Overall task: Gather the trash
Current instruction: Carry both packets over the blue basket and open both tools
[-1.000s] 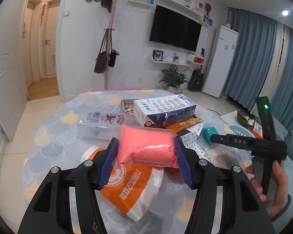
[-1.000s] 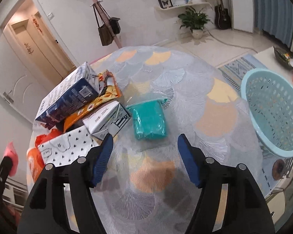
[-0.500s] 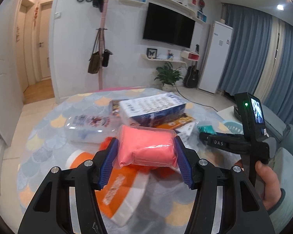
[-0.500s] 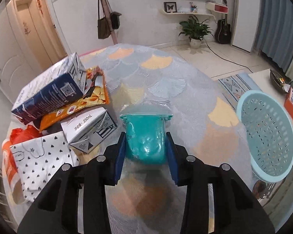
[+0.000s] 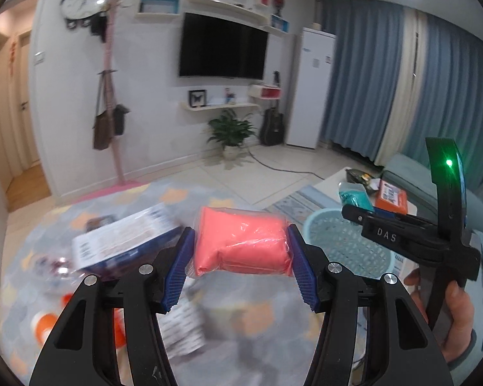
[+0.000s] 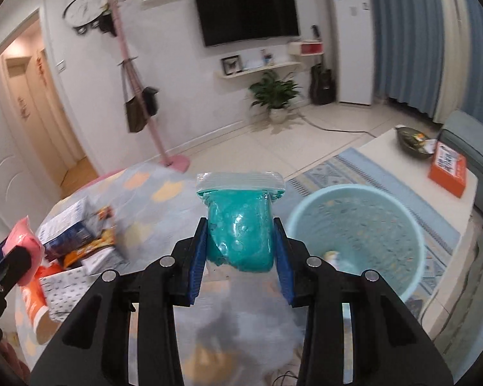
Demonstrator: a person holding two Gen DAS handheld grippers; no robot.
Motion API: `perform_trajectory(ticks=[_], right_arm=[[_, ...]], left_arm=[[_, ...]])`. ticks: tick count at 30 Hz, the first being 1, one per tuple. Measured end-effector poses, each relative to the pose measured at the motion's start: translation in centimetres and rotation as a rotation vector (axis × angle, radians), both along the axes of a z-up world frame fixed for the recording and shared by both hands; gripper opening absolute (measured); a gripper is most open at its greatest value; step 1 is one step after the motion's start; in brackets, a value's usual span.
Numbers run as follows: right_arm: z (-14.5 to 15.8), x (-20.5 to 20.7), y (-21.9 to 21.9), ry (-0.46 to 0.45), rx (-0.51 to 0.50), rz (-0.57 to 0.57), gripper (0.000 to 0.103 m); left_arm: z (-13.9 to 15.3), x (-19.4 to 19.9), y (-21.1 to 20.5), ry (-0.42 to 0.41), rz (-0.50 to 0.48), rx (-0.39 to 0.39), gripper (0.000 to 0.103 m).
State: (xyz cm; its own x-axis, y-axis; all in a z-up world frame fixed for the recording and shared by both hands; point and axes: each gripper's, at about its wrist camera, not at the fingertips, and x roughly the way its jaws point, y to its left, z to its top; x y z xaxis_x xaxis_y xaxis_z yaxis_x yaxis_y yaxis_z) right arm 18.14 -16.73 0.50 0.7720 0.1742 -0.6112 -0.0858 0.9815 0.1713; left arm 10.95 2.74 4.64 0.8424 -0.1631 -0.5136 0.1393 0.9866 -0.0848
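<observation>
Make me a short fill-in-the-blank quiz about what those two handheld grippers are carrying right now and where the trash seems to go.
1. The left gripper is shut on a sealed bag of ____ stuff.
2. The right gripper is shut on a zip bag whose filling is ____.
3. The pale blue container beside the table is a perforated ____.
4. On the wall above the plant hangs a black ____.

Missing words: pink; teal; basket; television

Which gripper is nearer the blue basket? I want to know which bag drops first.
Right. The right gripper, holding the teal bag, is beside the blue basket; the left gripper, with the pink bag, sits farther back.
</observation>
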Motion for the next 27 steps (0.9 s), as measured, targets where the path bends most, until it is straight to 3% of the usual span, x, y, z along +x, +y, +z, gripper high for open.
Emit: perform_trajectory(ticks=[9, 15, 22, 27], right_arm=[[-4.0, 2.8, -7.8, 0.083, 0.039, -0.141, 0.035], [-7.8, 4.9, -12.5, 0.184, 0.091, -0.223, 0.035], [-11.9, 6.8, -15.5, 0.292, 0.140, -0.264, 0.035], [-13.1, 7.4, -16.1, 0.323, 0.151, -0.271, 0.037]], left_arm=[[-1.5, 5.9, -8.3, 0.049, -0.125, 0.040, 0.056], [-4.8, 10.6, -13.2, 0.152, -0.206, 0.042, 0.056], [-8.9, 14.5, -16.3, 0.261, -0.251, 0.040, 0.057], [-9.8, 15.7, -17.8, 0.288, -0.265, 0.049, 0.063]])
